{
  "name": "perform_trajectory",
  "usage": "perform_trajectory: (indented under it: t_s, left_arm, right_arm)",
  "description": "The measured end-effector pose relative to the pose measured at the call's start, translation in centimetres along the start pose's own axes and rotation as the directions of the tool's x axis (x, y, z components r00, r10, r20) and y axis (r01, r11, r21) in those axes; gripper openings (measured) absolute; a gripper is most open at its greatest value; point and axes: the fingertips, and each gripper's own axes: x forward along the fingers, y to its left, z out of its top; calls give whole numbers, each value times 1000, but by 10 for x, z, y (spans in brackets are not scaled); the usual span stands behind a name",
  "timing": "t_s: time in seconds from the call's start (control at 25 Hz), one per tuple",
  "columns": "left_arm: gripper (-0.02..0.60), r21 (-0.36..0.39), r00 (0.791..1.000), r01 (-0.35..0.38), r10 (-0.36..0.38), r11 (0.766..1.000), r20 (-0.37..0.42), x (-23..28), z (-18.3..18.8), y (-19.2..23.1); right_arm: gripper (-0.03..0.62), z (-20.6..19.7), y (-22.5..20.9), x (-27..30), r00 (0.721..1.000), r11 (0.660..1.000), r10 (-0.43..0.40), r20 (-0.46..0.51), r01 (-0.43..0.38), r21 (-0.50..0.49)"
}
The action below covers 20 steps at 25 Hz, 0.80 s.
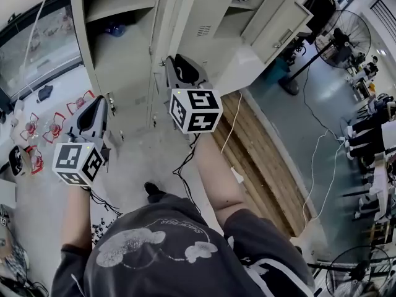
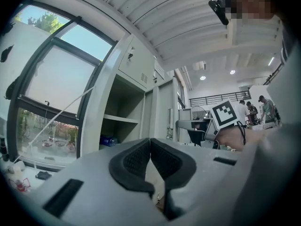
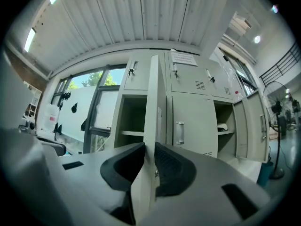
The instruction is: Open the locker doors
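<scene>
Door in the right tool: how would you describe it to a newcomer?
In the grey locker bank right of the window, look along the tall lower row. It is the door swung out edge-on, clamped by the right tool; its right-hand neighbour is closed, handle showing.

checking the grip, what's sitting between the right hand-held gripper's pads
The edge of the open locker door, seen edge-on in the right gripper view. The right hand-held gripper has its pads pressed on it from both sides.

Place: we're in an indus. workshop hall.
Signs: we see steel lockers (image 1: 204, 23), pedestal fan (image 1: 343, 39), floor cables (image 1: 312, 166), corrugated ceiling (image 3: 141, 18).
</scene>
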Motion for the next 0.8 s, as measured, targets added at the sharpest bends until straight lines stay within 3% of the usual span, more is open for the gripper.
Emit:
perform_trajectory:
  t_s: [0.6, 0.8]
  left_arm:
    - [9, 1, 999, 45, -45, 999, -12, 35, -4, -20]
    - [9, 0, 998, 55, -55, 998, -8, 44, -4, -23]
  right_arm:
    - [61, -7, -72, -16, 998, 998, -60, 19, 59, 22]
    - [58, -9, -87, -17, 998, 999, -39, 41, 38, 34]
